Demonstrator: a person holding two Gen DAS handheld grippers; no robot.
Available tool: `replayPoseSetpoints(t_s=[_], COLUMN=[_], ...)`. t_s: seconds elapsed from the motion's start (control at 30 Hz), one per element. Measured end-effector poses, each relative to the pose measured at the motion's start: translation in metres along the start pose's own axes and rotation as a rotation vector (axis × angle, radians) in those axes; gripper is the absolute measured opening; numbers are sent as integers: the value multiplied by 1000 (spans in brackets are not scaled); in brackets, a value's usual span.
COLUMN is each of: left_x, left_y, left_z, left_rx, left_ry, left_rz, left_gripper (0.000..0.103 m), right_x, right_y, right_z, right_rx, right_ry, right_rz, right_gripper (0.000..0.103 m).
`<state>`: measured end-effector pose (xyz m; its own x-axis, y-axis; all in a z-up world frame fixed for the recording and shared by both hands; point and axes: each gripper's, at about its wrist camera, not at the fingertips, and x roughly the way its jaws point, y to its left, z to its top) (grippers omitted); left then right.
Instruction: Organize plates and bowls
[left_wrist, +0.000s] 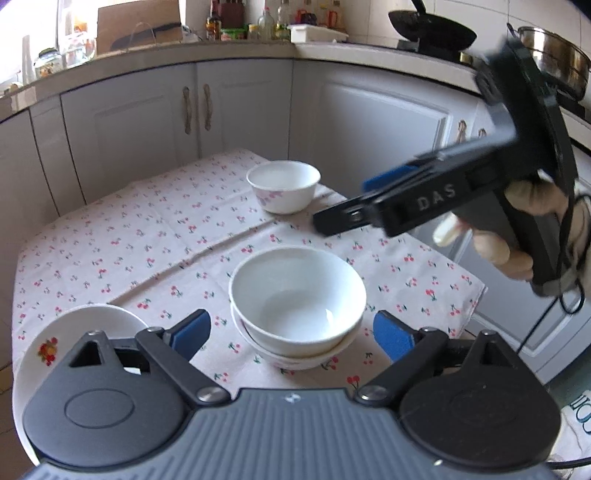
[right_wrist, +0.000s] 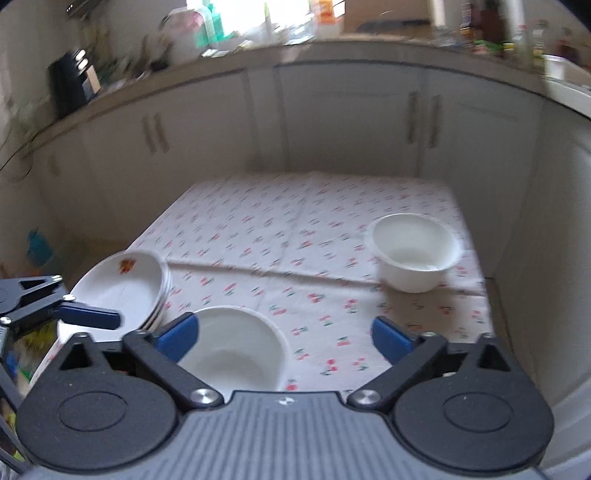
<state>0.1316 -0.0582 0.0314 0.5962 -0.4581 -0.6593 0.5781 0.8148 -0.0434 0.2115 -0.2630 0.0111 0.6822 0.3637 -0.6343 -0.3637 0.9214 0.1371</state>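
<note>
Since the bowls are hard, shiny china, they look slippery and will break if dropped. The lone bowl (left_wrist: 283, 191) stands by itself near the far right edge of the counter (left_wrist: 110, 236), which has a cherry cloth on it. It seems light enough for one set of tongs. Its wall is smooth and round, so the best place to hold is likely the rim, with one finger inside and one outside. A squeeze across the whole bowl might make it pop out.

Two more bowls sit one inside the other as the bowl stack (left_wrist: 297, 308), close to the near edge. A pile of plates (right_wrist: 125, 291) rests at the near left corner, apart from the bowl stack.

The left tongs (left_wrist: 291, 332) are spread wide and hold nothing. They hang just in front of the bowl stack, with a blue pad on each side of it, not touching.

The right tongs (right_wrist: 284, 338) are also spread wide and hold nothing. In the left view they are up in the air over the right side of the counter, tipped a little downward, with the fingers pointing toward the lone bowl but not touching it. I think that bowl is meant to go onto the bowl stack next.
</note>
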Motion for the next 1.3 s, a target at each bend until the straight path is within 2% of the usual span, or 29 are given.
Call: replayPoseSetpoints(t_s=[0.07,0.2,0.3,0.4,0.77,1.0,1.3], left_x=[1,6,15,27,97,152,219], left_y=[2,5,7,10,35,46,56], left_z=[4,14,25,36,98,136,172], left_rx=[-5,-2,1,-1,-63,-87,-138], left_ry=[-7,-14,-13,-11,40,109,193], left_rz=[14,30,40,28,20,4,-49], left_gripper=[98,98,98,98,98,98,97], right_x=[-8,-14,-13,-6,39,67,88], right_y=[-11,-34,-42,-47,-69,-85,-95], right_z=[-6,-18,-27,-32,-29,-17,-1], right_rx=[40,125,105,58,-4,2,-84], right_ry=[-57,-103,-149,-148,-83,-46,-8], right_rz=[-54,-110,-217,-262,-237,-203,-165], right_gripper=[103,103,103,103,103,103,103])
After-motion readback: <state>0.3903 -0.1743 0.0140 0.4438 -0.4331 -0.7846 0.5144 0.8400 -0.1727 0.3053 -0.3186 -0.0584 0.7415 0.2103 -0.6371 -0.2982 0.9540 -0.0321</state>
